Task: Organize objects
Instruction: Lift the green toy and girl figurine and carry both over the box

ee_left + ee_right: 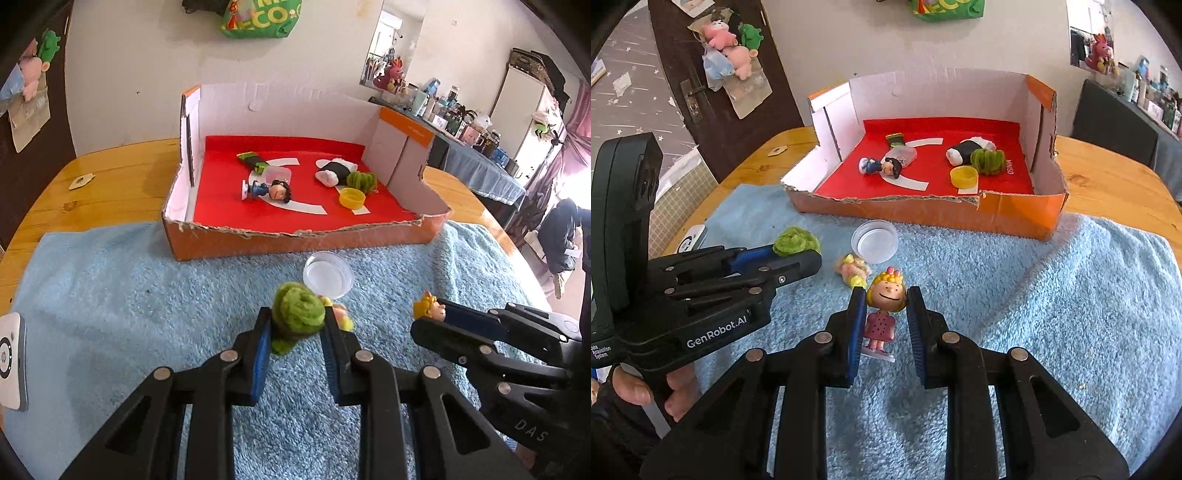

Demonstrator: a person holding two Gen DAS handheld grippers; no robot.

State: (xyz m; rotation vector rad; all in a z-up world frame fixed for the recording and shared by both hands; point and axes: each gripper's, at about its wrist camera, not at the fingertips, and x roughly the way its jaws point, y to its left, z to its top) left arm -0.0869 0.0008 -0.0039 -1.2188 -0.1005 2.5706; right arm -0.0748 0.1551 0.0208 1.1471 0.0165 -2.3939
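Wooden worktop (110, 173) under a blue towel (147, 295) carries an orange cardboard box (1015, 214) with a red floor, at twelve o'clock from both grippers. Left gripper (297, 325) has its fingers (260, 354) closed on a green fuzzy ball (297, 317), pinched between the pads. Right gripper (884, 314) has its fingers (857, 325) clamped on a blonde girl figurine (884, 299) in a pink dress, upright between them. A clear round lid (874, 242) and a small pastel toy (853, 271) lie on the towel near eleven o'clock of the right gripper.
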